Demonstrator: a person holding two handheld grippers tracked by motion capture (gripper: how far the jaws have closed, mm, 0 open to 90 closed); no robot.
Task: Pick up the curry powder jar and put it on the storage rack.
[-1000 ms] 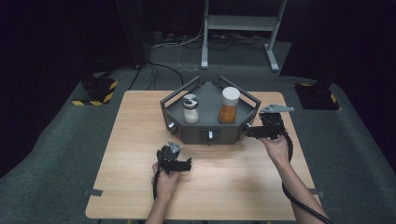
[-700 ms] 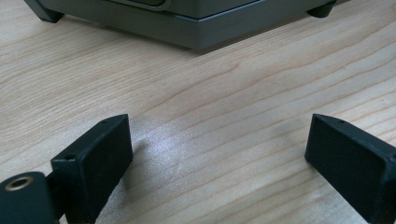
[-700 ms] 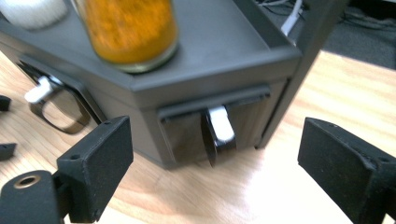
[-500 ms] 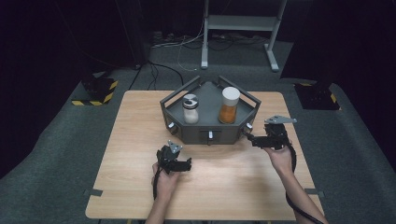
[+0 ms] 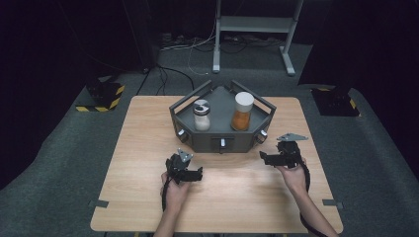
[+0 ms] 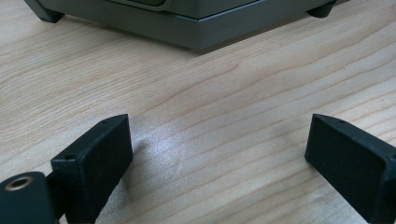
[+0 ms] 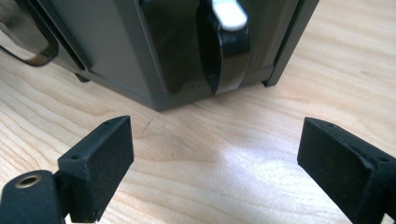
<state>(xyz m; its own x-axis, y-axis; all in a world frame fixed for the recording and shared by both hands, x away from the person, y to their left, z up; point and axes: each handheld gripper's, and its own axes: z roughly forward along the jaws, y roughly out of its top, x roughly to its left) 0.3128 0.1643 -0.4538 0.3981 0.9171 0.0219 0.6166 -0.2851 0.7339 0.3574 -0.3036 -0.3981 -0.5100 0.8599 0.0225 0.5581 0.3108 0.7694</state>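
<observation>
The grey tray (image 5: 222,140) sits at the far middle of the counter (image 5: 148,197), and its near-right corner knob (image 7: 223,42) lies straight ahead of the right gripper (image 5: 269,158), whose jaws stand open and empty; the left gripper (image 5: 192,174), also open and empty, rests further back, near left

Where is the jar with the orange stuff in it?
In the high view, the orange-filled jar with a white lid stands upright in the right half of the grey tray, beside the smaller silver-capped jar on its left.
</observation>
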